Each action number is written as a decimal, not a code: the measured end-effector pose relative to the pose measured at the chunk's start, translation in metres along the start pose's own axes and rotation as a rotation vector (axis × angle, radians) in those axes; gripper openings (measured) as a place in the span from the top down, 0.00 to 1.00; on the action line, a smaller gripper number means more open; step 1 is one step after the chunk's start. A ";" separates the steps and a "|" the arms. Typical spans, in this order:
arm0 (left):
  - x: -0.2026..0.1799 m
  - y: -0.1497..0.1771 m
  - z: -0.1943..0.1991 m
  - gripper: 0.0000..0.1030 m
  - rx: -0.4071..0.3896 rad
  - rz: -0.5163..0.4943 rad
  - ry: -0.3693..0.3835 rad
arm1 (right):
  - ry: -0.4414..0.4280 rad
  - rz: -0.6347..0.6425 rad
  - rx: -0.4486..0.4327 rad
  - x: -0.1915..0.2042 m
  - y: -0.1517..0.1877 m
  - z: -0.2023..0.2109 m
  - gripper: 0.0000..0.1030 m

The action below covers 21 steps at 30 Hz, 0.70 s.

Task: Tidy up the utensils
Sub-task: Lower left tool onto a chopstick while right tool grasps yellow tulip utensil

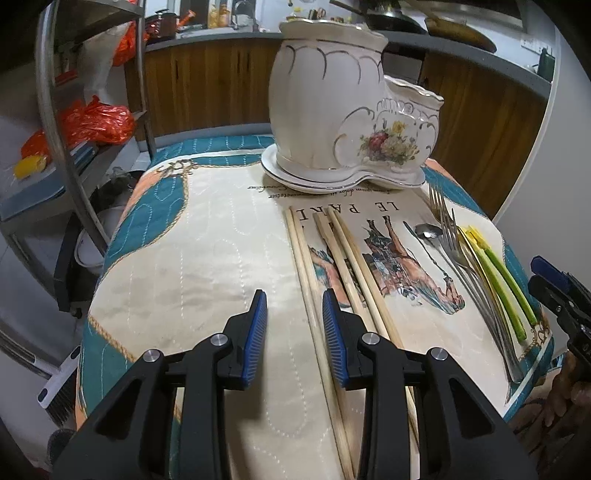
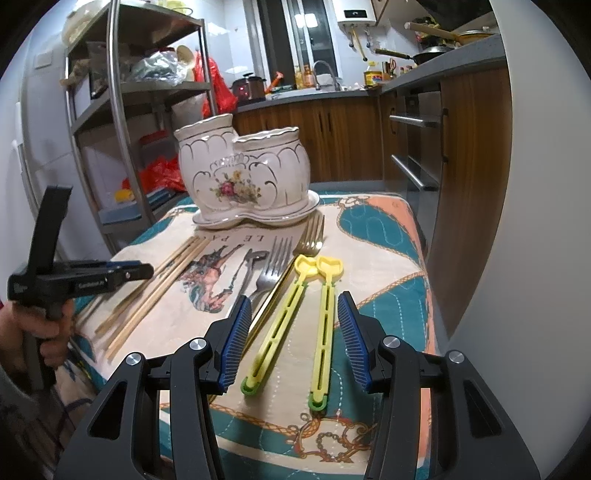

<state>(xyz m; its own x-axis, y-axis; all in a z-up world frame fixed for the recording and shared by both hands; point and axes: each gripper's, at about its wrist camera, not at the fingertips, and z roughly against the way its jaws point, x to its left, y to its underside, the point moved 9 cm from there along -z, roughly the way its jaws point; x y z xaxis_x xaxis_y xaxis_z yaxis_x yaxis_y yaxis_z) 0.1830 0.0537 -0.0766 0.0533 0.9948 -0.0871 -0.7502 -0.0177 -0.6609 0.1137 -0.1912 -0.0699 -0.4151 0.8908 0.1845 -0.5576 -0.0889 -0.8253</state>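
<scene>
Wall heater (image 2: 356, 14), right view only, chopsticks (image 1: 334, 258) left

Landmark = ceramic holder (image 2: 245, 177): sits on its saucer (image 2: 258, 218) at the far end of the table (image 2: 373, 258). All utensils lie on the table in front of it, handles toward the near edge. Seen from the right wrist view, left to right in front of the holder: chopsticks (image 2: 162, 280), spoon (image 2: 251, 262), two forks (image 2: 275, 258), two plastic scoops (image 2: 321, 306) side by side. Left tongs (image 1: 295, 332) straddle the leftmost chopstick, others just right of them. Right tongs (image 2: 293, 332) straddle both scoops. Metal shelf rack (image 2: 122, 110) stands left of the holder, kitchen cabinets (image 2: 332, 147) behind it.
</scene>
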 end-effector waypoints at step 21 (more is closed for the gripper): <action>0.017 -0.018 -0.005 0.79 0.128 -0.005 0.085 | 0.013 0.178 0.372 -0.019 -0.001 -0.049 0.77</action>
<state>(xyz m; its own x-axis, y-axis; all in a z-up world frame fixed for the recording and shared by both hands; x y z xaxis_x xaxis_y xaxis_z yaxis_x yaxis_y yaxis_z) 0.2005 0.0706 -0.0700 0.1090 0.9826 -0.1507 -0.8272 0.0056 -0.5619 0.1576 -0.1860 -0.0988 -0.5210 0.8522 0.0478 -0.7006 -0.3950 -0.5942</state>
